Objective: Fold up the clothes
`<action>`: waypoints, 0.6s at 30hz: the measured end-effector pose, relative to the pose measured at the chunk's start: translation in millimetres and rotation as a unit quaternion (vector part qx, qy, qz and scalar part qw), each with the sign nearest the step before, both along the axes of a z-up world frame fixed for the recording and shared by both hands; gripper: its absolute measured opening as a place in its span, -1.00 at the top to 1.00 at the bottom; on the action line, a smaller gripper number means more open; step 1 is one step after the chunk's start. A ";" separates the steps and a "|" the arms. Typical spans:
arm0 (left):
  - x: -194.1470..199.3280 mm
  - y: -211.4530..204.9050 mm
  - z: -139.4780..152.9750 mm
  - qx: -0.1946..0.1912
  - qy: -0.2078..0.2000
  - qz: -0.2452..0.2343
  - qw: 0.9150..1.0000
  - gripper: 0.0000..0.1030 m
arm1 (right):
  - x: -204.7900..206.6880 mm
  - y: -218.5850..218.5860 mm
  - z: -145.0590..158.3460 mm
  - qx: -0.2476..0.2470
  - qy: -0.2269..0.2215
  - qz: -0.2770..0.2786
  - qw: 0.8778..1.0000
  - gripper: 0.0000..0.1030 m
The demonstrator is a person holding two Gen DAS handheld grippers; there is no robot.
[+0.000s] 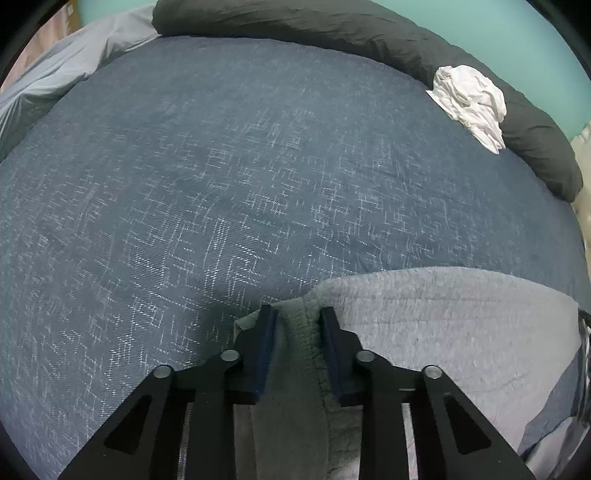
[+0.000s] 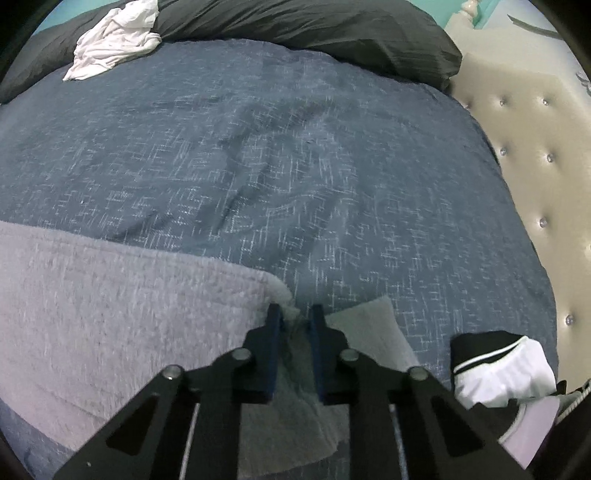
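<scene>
Nearest, left wrist view: left hand-held gripper [image 1: 297, 314] clamped on a bunched ribbed edge of the grey fleece garment [image 1: 443, 314], fabric pinched between both dark pads. Garment spread flat to the right of the pads, resting on the bed.

Right wrist view: right hand-held gripper [image 2: 295, 314] nearly closed, grasping the opposite corner of the same grey fleece garment [image 2: 110, 295]; fabric gathered between the pads, the rest lying to the left. Pale inner face of the garment showing just right of the pads.

Lying near the right gripper at the bed's edge: black-and-white garment [image 2: 498, 369] with striped trim.

Bed covered by a blue bedspread [image 1: 221, 184] with a white cross-hatch weave, a few shallow creases toward the middle. No smooth hard surface in sight; bed carries everything.

Further off: crumpled white cloth [image 1: 469, 103] resting at the join of bedspread and a long dark grey duvet roll [image 1: 332, 29] along the far edge. Light grey sheet [image 1: 55, 74] at far left.

Beyond: cream tufted headboard [image 2: 524, 155] with studs on the right; teal wall [image 1: 517, 33] behind.

No brands, labels or legible writing found.
</scene>
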State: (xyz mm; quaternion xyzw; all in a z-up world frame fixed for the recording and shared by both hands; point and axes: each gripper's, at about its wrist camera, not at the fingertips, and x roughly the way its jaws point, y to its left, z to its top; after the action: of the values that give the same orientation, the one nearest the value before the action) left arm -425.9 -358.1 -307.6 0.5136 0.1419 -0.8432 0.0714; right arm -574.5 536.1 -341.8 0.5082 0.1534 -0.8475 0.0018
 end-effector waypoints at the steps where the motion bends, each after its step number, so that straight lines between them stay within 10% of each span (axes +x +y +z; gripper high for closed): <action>1: 0.9 0.4 1.5 -0.001 0.001 -0.002 1.000 0.57 | 2.0 -0.1 0.8 0.000 0.003 0.001 1.000 0.81; 18: 26.4 11.6 62.2 -0.004 0.045 -0.021 0.999 0.68 | 43.7 -3.6 73.0 -0.021 0.082 0.012 0.996 0.87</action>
State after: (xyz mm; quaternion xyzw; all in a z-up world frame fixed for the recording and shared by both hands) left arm -399.5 -346.5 -245.4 0.4779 0.1305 -0.8673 0.0497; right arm -530.9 532.5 -268.8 0.4347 0.1413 -0.8894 0.0094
